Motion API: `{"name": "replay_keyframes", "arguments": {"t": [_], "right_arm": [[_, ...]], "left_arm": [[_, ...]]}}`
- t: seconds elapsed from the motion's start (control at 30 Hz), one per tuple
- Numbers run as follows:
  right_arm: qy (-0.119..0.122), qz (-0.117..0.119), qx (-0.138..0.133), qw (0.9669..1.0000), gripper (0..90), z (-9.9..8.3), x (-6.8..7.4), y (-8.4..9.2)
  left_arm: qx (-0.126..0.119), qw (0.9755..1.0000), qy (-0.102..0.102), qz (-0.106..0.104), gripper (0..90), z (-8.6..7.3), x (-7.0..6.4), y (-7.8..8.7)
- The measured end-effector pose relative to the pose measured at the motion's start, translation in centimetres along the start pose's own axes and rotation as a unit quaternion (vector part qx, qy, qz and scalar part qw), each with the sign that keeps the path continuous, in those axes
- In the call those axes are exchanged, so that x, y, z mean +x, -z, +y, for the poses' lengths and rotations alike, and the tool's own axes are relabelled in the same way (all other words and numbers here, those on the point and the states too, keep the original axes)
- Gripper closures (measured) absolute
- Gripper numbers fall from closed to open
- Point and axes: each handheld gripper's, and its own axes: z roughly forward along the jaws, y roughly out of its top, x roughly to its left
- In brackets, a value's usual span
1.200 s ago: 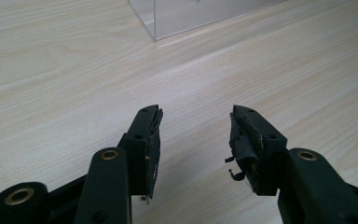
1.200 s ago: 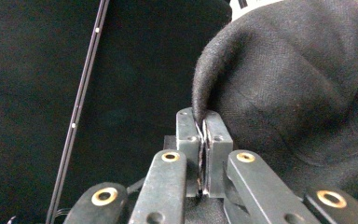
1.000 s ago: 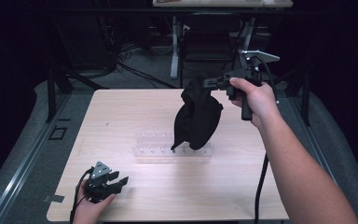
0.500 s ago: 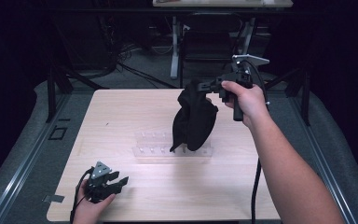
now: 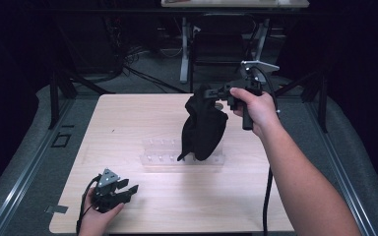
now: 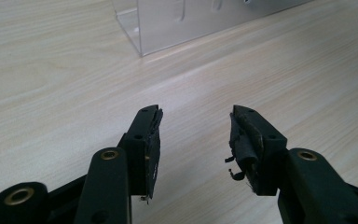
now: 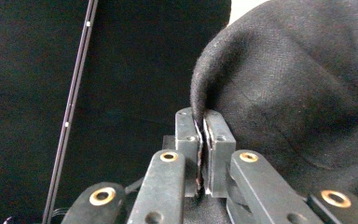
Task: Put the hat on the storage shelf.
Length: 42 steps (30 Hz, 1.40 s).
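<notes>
Fingers (image 7: 216, 140) of the right gripper (image 7: 200, 122) are pinching a black cloth (image 5: 203, 127) by its top fold.
Soft and light, it is drooping over the clear rack (image 5: 163, 158); left gripper (image 6: 195, 135) is idling near-left, jaws apart.

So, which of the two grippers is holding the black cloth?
The right gripper, raised over the far side of the table, pinches the top edge of the black cloth. The left gripper rests low at the near edge, jaws apart and empty.

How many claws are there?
2. The left claw sits low at the table's near corner, open. The right claw is up high at the far side, pinching the black cloth.
</notes>
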Motion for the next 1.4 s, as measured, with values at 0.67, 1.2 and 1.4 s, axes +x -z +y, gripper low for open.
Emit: {"name": "replay_keyframes", "arguments": {"t": [0.67, 1.2, 1.4], "right_arm": [[0.014, 0.005, 0.025, 0.9996, 85.9, -0.5, 1.8, -2.5], [0.02, 0.007, 0.034, 0.9992, 85.3, -0.4, 2.4, -4.0], [0.023, 0.009, 0.036, 0.9991, 84.9, -0.5, 2.6, -4.3]], "left_arm": [[-0.046, 0.9977, -0.049, -0.011, 60.4, 5.7, -3.0, 0.4], [-0.061, 0.9942, -0.085, -0.025, 62.7, 9.0, -5.8, -0.1], [-0.07, 0.9921, -0.099, -0.033, 66.4, 10.0, -6.9, 0.0]]}}
